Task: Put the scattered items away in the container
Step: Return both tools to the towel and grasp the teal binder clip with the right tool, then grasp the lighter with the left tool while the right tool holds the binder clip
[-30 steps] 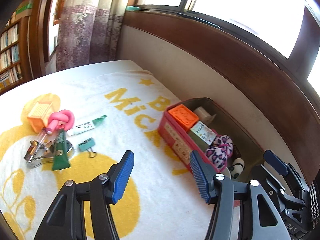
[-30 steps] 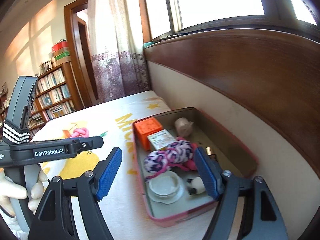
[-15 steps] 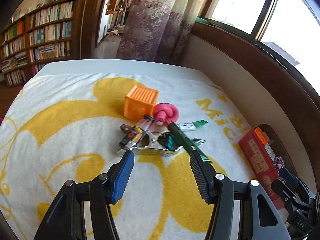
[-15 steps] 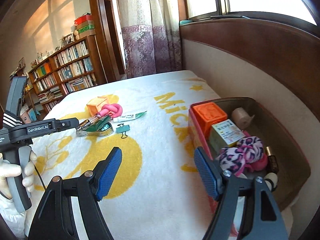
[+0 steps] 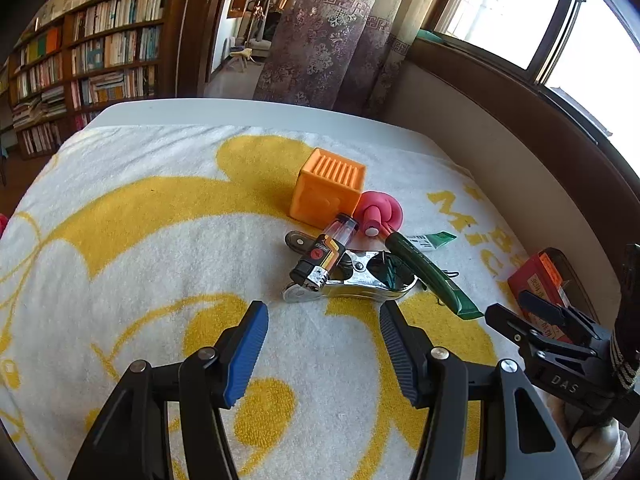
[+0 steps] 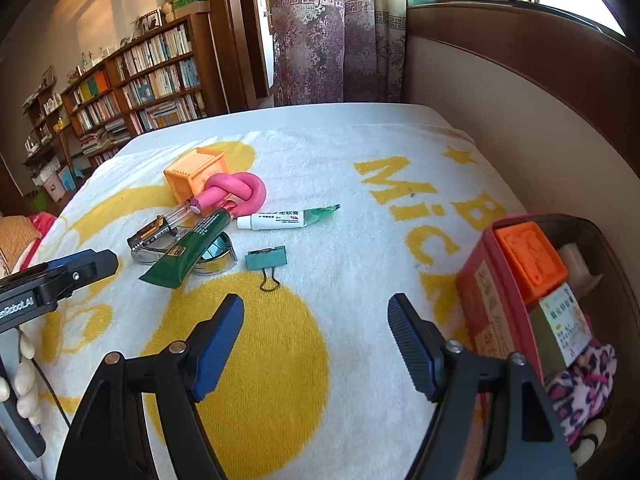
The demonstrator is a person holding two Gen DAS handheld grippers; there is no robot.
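The left gripper (image 5: 322,332) is held low over the yellow-and-white towel (image 5: 160,248) with its jaws spread apart and nothing between them. Just ahead of the jaws, slightly toward the right jaw, a metal spring clamp (image 5: 348,280) lies flat on the towel, with a small clear-and-black tube (image 5: 326,252) resting across it. A dark green tube (image 5: 430,274) lies at an angle against the clamp on the right jaw's side. Beyond these, a knotted pink rope toy (image 5: 378,214) is seen touching an orange cube (image 5: 328,190), the farthest item of the cluster. The right gripper (image 6: 316,334) is likewise held above the towel with its jaws wide apart and empty. Ahead of its left jaw a teal binder clip (image 6: 267,258) lies alone, just beside the green tube. Farther on, a white ointment tube with a green end (image 6: 286,218) lies separately, near the pink toy. The red container (image 6: 486,292) stands outside the right jaw, close alongside, at the edge of the surface by the wall. An orange block (image 6: 530,260), a printed box (image 6: 568,326) and a leopard-print fabric item (image 6: 582,394) are observed inside it. A bookshelf (image 6: 132,80) and a patterned curtain (image 6: 332,40) are noted in the far background.
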